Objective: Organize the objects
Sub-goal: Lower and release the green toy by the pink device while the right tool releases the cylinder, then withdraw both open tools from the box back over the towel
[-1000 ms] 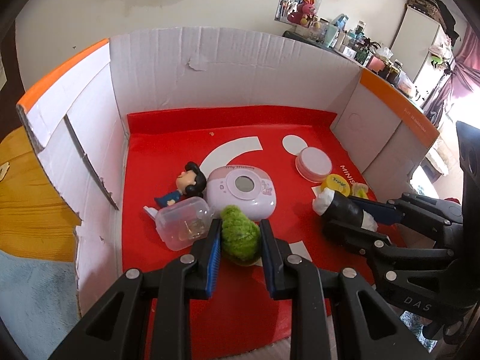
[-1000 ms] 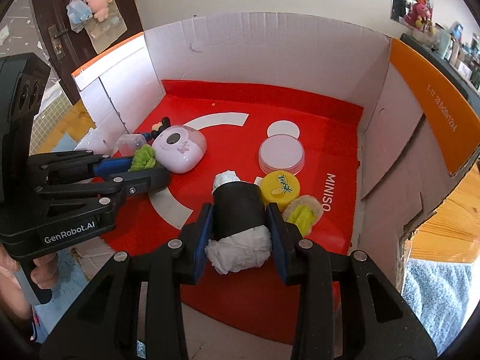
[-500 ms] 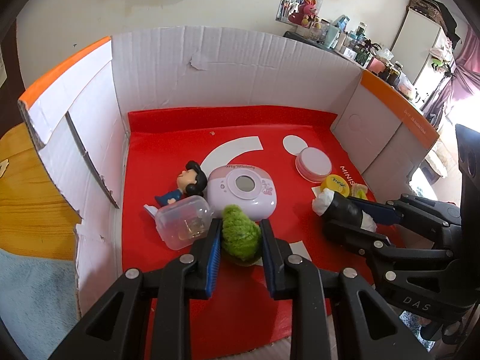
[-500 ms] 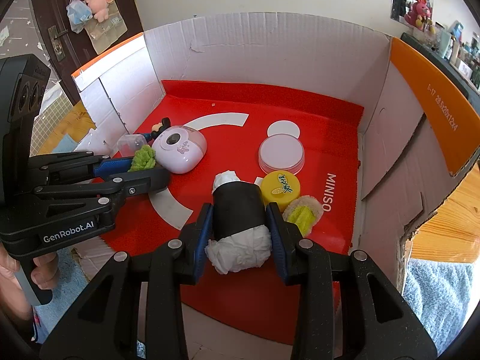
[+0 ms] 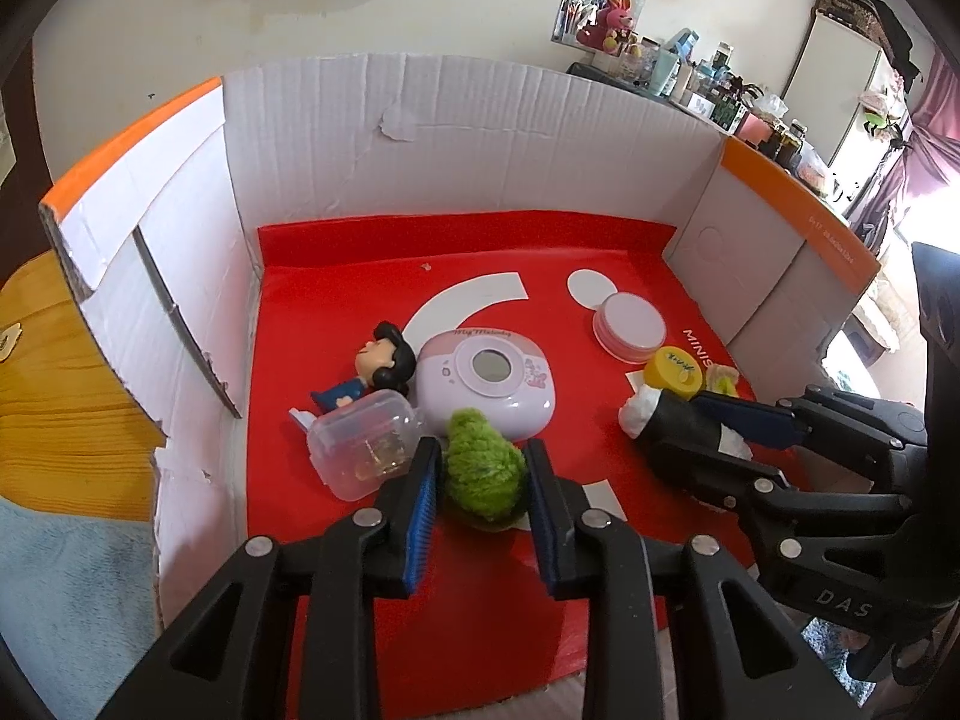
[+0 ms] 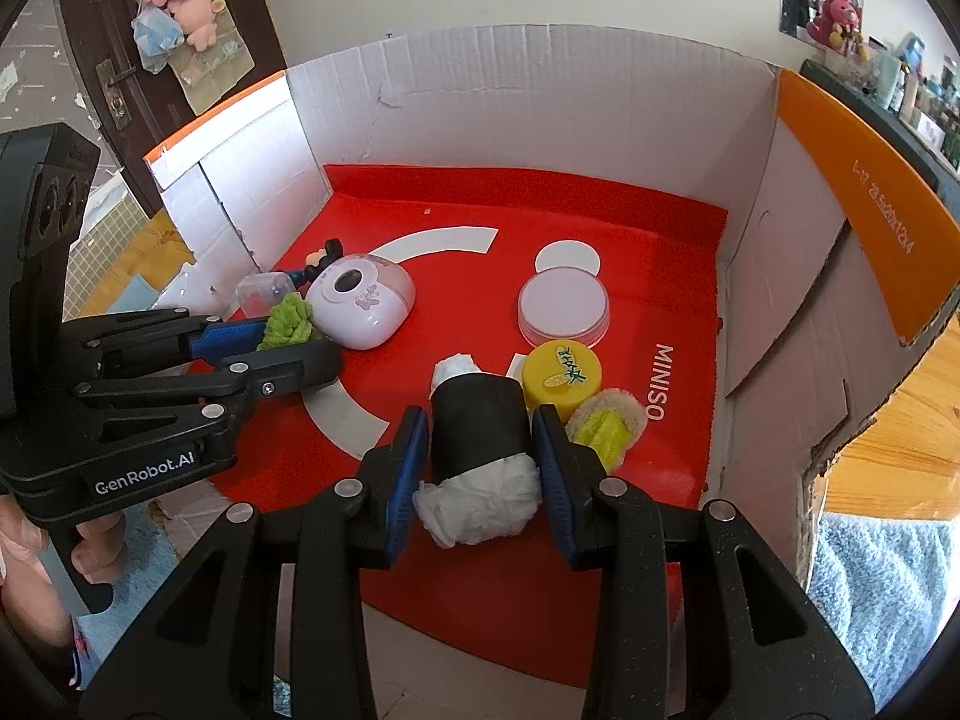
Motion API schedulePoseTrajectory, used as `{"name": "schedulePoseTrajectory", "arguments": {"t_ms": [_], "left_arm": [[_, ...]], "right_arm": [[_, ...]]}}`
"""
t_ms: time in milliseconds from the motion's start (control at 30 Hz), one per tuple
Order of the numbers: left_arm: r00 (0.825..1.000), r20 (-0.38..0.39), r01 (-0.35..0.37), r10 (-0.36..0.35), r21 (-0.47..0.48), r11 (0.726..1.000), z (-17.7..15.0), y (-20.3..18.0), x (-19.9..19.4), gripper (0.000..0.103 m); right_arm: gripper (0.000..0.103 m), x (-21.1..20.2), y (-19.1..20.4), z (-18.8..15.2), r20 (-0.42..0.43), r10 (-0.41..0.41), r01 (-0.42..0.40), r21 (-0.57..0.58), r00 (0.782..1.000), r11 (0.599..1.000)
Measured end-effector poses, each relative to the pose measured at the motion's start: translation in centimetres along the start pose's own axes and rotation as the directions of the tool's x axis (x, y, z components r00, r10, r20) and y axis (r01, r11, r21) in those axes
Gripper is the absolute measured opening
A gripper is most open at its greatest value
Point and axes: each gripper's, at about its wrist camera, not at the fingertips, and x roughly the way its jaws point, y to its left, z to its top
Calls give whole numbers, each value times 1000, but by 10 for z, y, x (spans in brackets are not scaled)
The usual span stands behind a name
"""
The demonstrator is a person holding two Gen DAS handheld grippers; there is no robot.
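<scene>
Though flanked: roll [image 6: 480,438] between right tool [image 6: 480,456].

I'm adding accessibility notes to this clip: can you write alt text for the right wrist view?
The right gripper grips a black roll stuffed with white tissue, low over the red floor of an open cardboard box. Beside the roll lie a yellow cap, a pink lid and a plush slice. At left, the left gripper holds a green plush next to a pink device.
</scene>
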Motion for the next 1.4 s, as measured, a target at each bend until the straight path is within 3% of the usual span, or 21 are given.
{"name": "schedulePoseTrajectory", "arguments": {"t_ms": [200, 400, 533, 767, 967, 1067, 1400], "left_arm": [[1000, 3, -11, 11, 4, 1000, 0, 0, -1, 42], [1000, 3, -21, 21, 3, 1000, -2, 2, -4, 42], [1000, 13, -24, 24, 6, 1000, -3, 2, -8, 56], [999, 27, -26, 25, 15, 1000, -6, -1, -15, 56], [999, 37, -30, 29, 25, 999, -9, -5, -21, 57], [998, 48, -38, 37, 25, 999, -11, -5, -26, 64], [995, 76, -67, 65, 31, 997, -16, -8, -43, 71]], "right_arm": [[42, -2, 2, -2, 1, 11, -11, -2, 1000, 1000], [42, -4, 3, -4, 2, 9, -9, -5, 1000, 1000], [44, -5, 6, -5, 4, 5, -5, -10, 1000, 1000], [46, -9, 9, -7, 7, -4, 4, -19, 1000, 1000], [53, -14, 13, -8, 15, -7, 8, -25, 1000, 1000], [53, -17, 14, -8, 19, -8, 9, -27, 1000, 1000], [61, -28, 18, -12, 39, -9, 10, -36, 999, 999]]}}
